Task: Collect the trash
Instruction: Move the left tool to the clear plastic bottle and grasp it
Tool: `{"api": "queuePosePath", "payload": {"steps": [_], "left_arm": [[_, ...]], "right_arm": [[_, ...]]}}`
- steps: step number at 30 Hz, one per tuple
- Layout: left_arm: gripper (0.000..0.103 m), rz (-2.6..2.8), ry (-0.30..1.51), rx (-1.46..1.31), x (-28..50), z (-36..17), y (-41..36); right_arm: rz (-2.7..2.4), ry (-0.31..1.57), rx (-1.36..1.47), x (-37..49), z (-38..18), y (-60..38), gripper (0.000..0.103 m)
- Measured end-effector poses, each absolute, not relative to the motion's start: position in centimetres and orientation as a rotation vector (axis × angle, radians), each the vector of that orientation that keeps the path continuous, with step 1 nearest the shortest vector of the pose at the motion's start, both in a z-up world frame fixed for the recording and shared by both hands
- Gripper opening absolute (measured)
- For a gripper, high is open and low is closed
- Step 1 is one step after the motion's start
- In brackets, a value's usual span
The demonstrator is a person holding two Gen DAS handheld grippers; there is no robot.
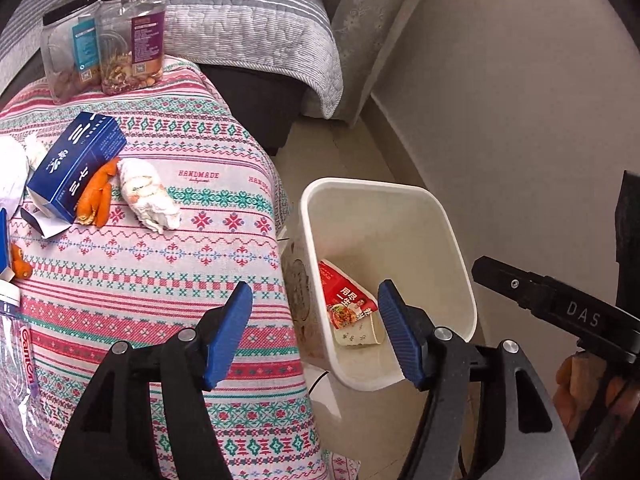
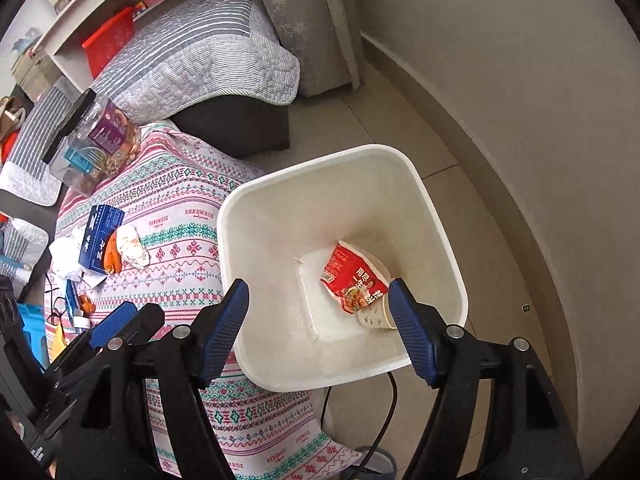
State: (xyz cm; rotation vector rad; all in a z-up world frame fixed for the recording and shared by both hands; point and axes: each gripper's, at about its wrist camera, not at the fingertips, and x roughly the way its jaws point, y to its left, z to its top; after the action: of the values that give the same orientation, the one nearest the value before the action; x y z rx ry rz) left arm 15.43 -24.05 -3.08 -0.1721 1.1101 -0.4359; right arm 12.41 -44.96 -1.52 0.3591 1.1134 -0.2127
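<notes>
A white bin [image 1: 380, 186] [image 2: 304, 168] stands on the floor beside the cloth-covered table [image 1: 160, 280]. Inside it lie a red noodle cup [image 1: 346, 296] [image 2: 352, 280] and a paper cup [image 1: 360, 336] [image 2: 374, 314]. My left gripper [image 1: 316, 296] hangs open and empty over the table's edge and the bin's near rim. My right gripper [image 2: 318, 292] hangs open and empty above the bin. On the table lie a blue box [image 1: 76, 164] [image 2: 98, 238], orange peel [image 1: 96, 200] [image 2: 113, 252] and a crumpled tissue [image 1: 150, 196] [image 2: 134, 246].
Two black-lidded jars [image 1: 132, 40] [image 2: 96, 140] stand at the table's far end. A clear plastic bottle [image 1: 20, 340] and a small piece of peel [image 1: 20, 264] lie at its left edge. A quilted sofa [image 1: 248, 12] is behind; a wall [image 2: 520, 80] runs close to the bin.
</notes>
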Motion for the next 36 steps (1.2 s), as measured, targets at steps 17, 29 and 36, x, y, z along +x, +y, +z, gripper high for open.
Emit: {"api": "queuePosePath", "payload": {"steps": [17, 29, 36], "left_arm": [[0.07, -0.008, 1.143, -0.175, 9.7, -0.7, 0.3], [0.082, 0.016, 1.186, -0.087, 7.3, -3.7, 0.9], [0.082, -0.002, 1.157, 0.003, 8.0, -4.6, -0.7]], "right_arm": [[0.135, 0.977, 0.212, 15.1, 2.5, -28.3, 0.096], [0.187, 1.028, 0.197, 15.1, 2.2, -22.2, 0.096], [0.148, 1.006, 0.105, 14.2, 3.1, -22.1, 0.096]]}}
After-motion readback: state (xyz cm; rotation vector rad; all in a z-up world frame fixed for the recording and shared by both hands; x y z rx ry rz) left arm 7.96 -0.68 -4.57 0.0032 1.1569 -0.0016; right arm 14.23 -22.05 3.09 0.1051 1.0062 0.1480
